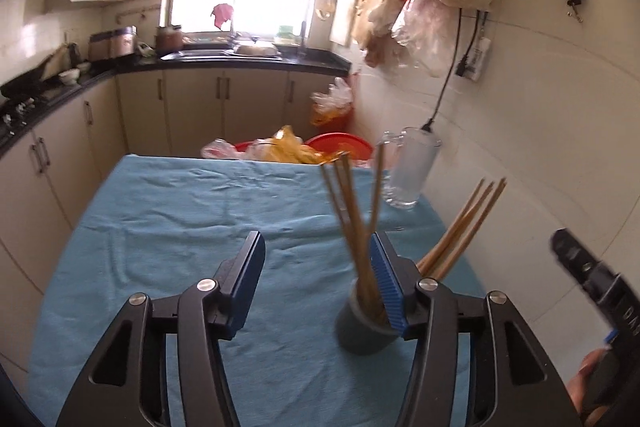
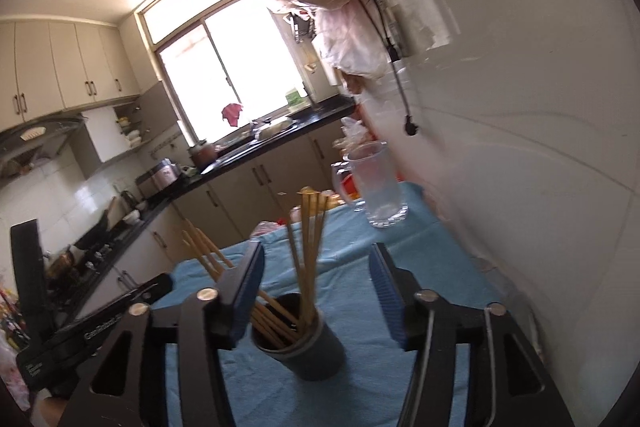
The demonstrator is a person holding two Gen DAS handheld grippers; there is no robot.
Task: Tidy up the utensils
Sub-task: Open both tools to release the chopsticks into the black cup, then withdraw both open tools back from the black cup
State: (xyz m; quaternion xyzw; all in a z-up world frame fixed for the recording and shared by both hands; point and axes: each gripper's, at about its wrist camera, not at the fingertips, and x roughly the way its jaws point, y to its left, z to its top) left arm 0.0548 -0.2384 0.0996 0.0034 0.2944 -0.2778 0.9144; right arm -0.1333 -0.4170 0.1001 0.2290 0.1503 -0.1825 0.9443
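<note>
Two grippers, both parted and empty: my left gripper (image 1: pixel 318 283) flanks the dark round plastic cup (image 1: pixel 362 327) on the blue cloth (image 1: pixel 160 227); wooden chopsticks (image 2: pixel 308 247) stand inside, before my right gripper (image 2: pixel 316 291). Nudging could topple it.

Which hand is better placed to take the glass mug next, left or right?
Probably right. The right tongs stand open and the glass mug lies ahead, slightly right; for the left tongs, chopsticks stand in between.

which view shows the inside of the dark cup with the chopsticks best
The right wrist view: it looks into the dark cup, showing chopsticks against its rim. The left wrist view shows only the cup's side, partly behind a blue pad.
</note>
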